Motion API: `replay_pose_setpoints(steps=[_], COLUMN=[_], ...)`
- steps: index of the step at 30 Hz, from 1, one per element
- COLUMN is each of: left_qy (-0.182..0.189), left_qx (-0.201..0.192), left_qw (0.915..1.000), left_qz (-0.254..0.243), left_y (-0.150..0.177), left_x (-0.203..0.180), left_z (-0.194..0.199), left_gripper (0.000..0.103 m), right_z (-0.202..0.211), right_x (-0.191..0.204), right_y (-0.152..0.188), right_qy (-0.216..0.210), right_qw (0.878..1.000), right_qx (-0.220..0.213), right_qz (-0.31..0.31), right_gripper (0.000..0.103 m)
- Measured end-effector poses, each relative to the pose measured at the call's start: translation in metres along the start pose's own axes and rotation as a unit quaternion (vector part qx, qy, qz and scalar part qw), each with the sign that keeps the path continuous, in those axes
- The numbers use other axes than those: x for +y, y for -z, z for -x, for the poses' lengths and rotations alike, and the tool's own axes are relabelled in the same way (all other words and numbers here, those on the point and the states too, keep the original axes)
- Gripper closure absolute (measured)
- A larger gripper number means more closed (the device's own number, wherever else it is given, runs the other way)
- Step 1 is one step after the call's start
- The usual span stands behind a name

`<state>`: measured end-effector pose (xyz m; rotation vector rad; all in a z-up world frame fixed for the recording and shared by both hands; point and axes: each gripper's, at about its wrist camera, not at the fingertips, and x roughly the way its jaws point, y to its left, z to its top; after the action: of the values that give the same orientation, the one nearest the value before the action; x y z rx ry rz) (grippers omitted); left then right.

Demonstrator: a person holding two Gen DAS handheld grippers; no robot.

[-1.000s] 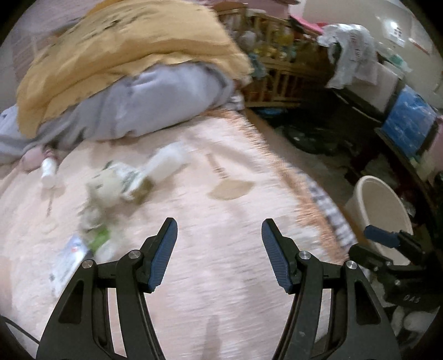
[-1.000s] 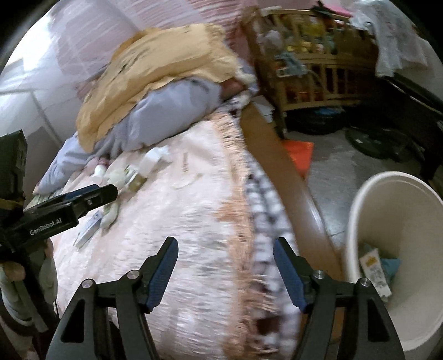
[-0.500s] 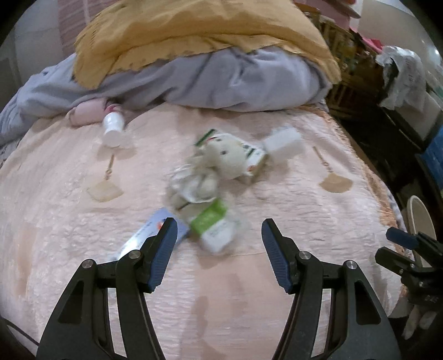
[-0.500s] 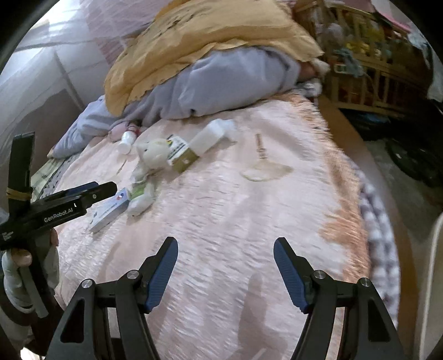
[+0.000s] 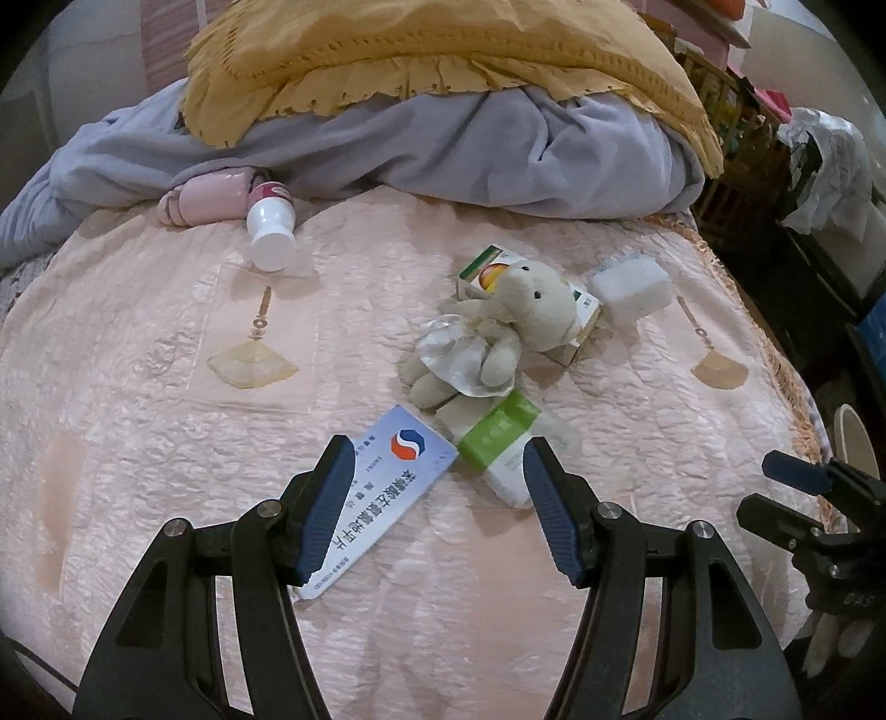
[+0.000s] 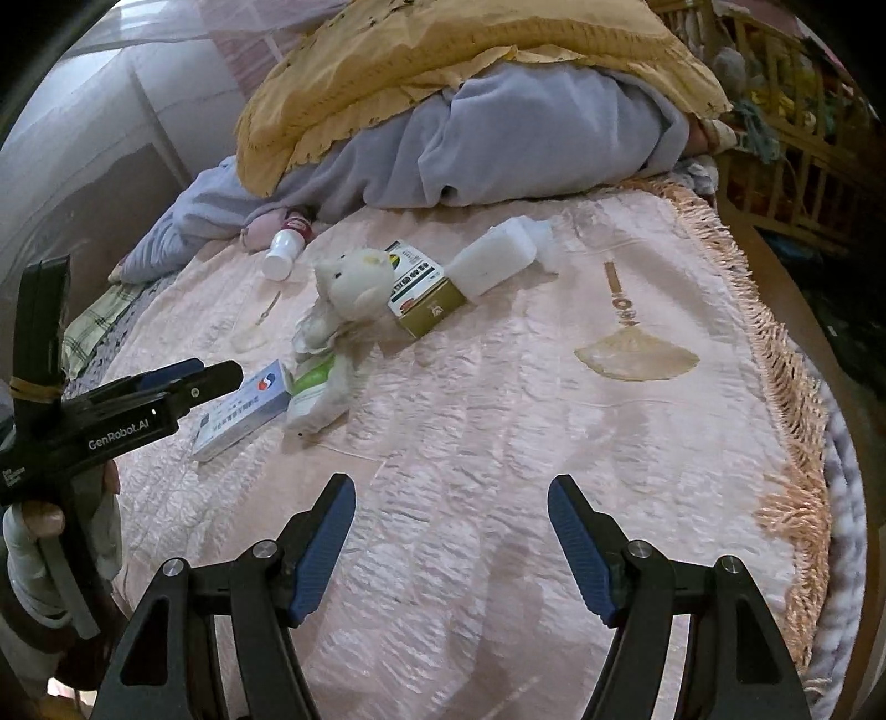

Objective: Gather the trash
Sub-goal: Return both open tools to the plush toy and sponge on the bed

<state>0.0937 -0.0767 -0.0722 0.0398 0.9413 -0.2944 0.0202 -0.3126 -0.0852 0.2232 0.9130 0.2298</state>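
Litter lies on a pink bedspread (image 5: pixel 166 432). A flat blue-white medicine box (image 5: pixel 382 493) lies just ahead of my open, empty left gripper (image 5: pixel 434 471), its near end beside the left finger. Beside it is a green-white tissue pack (image 5: pixel 498 443), then a cream plush toy (image 5: pixel 498 338) on a green-gold box (image 5: pixel 487 266), a translucent white bottle (image 5: pixel 628 288) and a small white bottle (image 5: pixel 268 232). My right gripper (image 6: pixel 451 512) is open and empty above bare bedspread, nearer than the litter (image 6: pixel 315 387). The left gripper also shows in the right wrist view (image 6: pixel 183 382).
A yellow blanket (image 5: pixel 443 50) and a grey blanket (image 5: pixel 443 144) are piled at the head of the bed. The fringed bed edge (image 6: pixel 775 343) runs along the right. A wooden crib (image 6: pixel 792 127) stands beyond it. A white bucket rim (image 5: pixel 855 443) shows low at the right.
Both grippers have swung left from the bucket and bed edge toward the litter on the bed. The left gripper has closed in on the blue-white box. Both jaws stay open.
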Motion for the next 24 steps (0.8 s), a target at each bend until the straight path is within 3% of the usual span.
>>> replay_pose_setpoints(steps=[9, 18, 24], left_qy=[0.004, 0.046, 0.047], left_qx=[0.0, 0.006, 0.013], left_qw=[1.0, 0.9989, 0.9986], left_qz=[-0.002, 0.001, -0.02], left_y=[0.0, -0.006, -0.02], left_x=[0.001, 0.005, 0.0], left_z=[-0.003, -0.011, -0.022], left_gripper=[0.041, 0.041, 0.041], right_z=[-0.006, -0.02, -0.028], right_x=[0.0, -0.005, -0.013], right_y=[-0.004, -0.018, -0.036], right_qy=[0.0, 0.004, 0.007], right_qw=[1.0, 1.0, 1.0], right_qx=[0.002, 0.006, -0.001], right_qz=[-0.002, 0.002, -0.001], right_gripper=[0.033, 0.03, 0.03])
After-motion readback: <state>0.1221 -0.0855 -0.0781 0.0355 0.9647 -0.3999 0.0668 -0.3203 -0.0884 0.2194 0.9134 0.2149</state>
